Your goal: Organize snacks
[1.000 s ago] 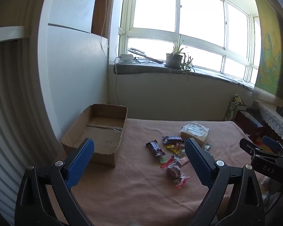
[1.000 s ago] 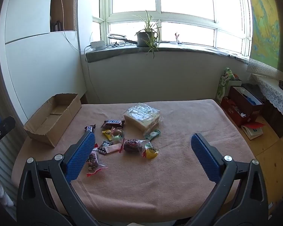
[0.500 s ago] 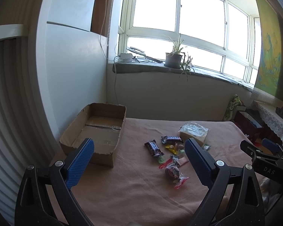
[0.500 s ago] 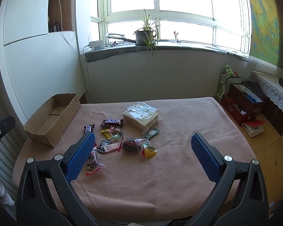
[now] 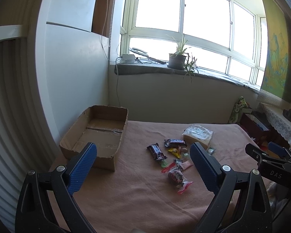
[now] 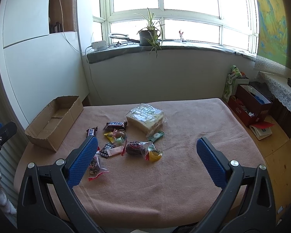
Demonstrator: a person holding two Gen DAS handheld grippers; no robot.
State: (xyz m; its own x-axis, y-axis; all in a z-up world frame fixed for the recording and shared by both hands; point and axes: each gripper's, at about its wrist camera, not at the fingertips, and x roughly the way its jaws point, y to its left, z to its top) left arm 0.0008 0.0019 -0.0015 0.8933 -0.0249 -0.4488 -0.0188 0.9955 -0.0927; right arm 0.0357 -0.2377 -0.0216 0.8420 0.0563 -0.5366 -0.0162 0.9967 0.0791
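A loose cluster of snacks lies on the pink-brown blanket point(image 6: 164, 184) just left of centre in the right wrist view. The largest is a clear-wrapped block of sliced bread point(image 6: 145, 117) at the far edge of the cluster. Just left of it lies a Snickers bar point(image 6: 115, 125), and further left a second dark chocolate bar point(image 6: 91, 131), partly hidden behind the near finger. Nearer the camera sit a yellow candy point(image 6: 109, 136), a small green-and-white packet point(image 6: 156, 136), a dark round wrapped snack point(image 6: 134, 148), an orange jelly cup point(image 6: 153, 154), a black-and-white wrapper point(image 6: 107, 149) touching a pale pink one point(image 6: 115, 151), and a clear bag with a red edge point(image 6: 96, 167) at the cluster's near left.

In the left wrist view the same things sit right of centre: the bread point(image 5: 197, 135), the Snickers bar point(image 5: 175, 142), the other chocolate bar point(image 5: 156, 151) (lying at a slant) and the red-edged bag point(image 5: 177, 178).

An open cardboard box point(image 6: 54, 120) stands at the left of the right wrist view, well apart from the snacks; in the left wrist view the cardboard box point(image 5: 99, 134) is left of centre, with nothing in it.

The right gripper point(image 6: 146, 162) fills the bottom of its frame, its blue pads spread wide and gripping nothing. The left gripper point(image 5: 143, 169) is equally wide apart and bare. The right gripper point(image 5: 271, 155) also shows at the right edge of the left wrist view.

A potted plant point(image 6: 148, 35) stands on the windowsill in the upper middle
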